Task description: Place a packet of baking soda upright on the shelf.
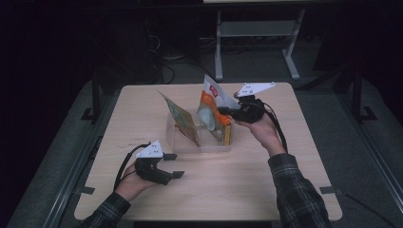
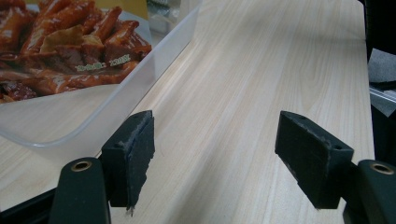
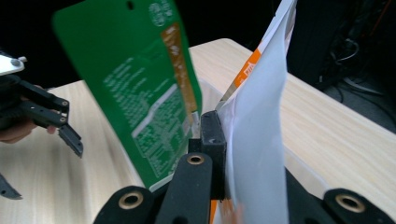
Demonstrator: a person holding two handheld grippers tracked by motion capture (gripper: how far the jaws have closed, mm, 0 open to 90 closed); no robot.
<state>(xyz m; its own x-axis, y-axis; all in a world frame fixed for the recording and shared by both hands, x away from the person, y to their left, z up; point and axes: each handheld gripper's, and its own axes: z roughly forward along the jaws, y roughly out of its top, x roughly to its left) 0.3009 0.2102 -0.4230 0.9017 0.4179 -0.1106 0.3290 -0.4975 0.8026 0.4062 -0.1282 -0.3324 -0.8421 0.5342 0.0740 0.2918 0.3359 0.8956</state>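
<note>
The right tool (image 1: 227, 111), in the middle of the high view, is clamping the white and orange packet (image 1: 212, 96); its jaws are standing tight together on the edge of that packet. In the right gripper view the white packet (image 3: 259, 140) is rising just right of centre, pinched between the black pads, and the green packet (image 3: 140, 88) is leaning in the upper left of the frame, just beside it. I cannot tell whether the two packets are touching.

The white and orange packet is standing upright in the clear plastic box (image 1: 199, 145) at the centre of the desk (image 1: 266, 180), tilted a little, with a yellow packet (image 1: 227, 134) beside it at the right end of the box. The green packet (image 1: 179, 118) is leaning in the left part of the same box.

The left tool (image 1: 173, 165), in the lower left of the high view, is sitting with its jaws wide apart and nothing between them. In the left gripper view its pads (image 2: 135, 149) are hanging just over bare wood, and the box wall (image 2: 140, 88) is running past in the upper left, near the left pad but apart from it.

The box is lying well away from all desk edges. Open wood is lying in front of it, towards the bottom of the high view, and to its left and right.
</note>
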